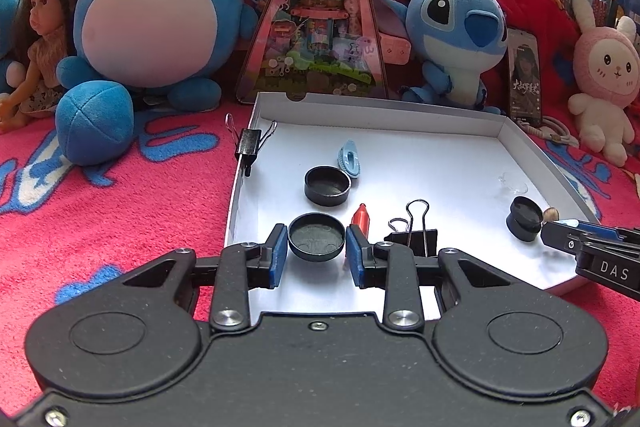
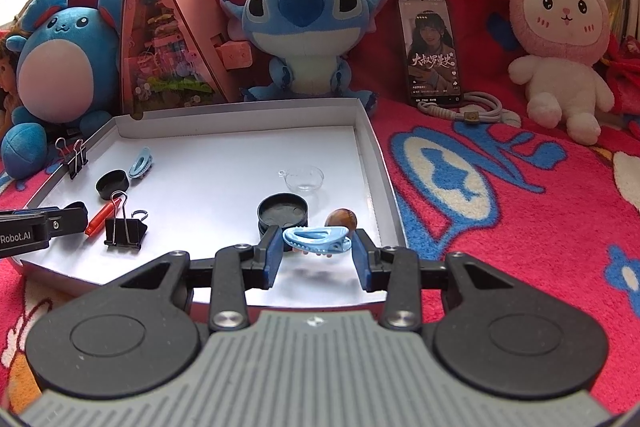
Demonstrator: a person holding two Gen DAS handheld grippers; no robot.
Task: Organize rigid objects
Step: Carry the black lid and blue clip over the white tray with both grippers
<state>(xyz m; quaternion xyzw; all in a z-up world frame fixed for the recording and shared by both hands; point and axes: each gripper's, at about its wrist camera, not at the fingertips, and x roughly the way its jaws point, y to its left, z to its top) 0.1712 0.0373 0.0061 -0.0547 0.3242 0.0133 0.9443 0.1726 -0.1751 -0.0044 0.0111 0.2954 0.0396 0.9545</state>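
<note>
Left gripper (image 1: 317,247) clamped on black cap (image 1: 316,237) above white tray (image 1: 520,135). Right gripper (image 2: 317,254) clamped on blue clip (image 2: 316,238) over tray's near edge. Both light, rigid, smooth plastic; hold across sides.

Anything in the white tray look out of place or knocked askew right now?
One oddity: a black binder clip is clamped onto the white tray's left wall rather than lying inside like the other binder clip. The black caps, red piece and blue clips lie loose; nothing looks spilled or broken.
</note>
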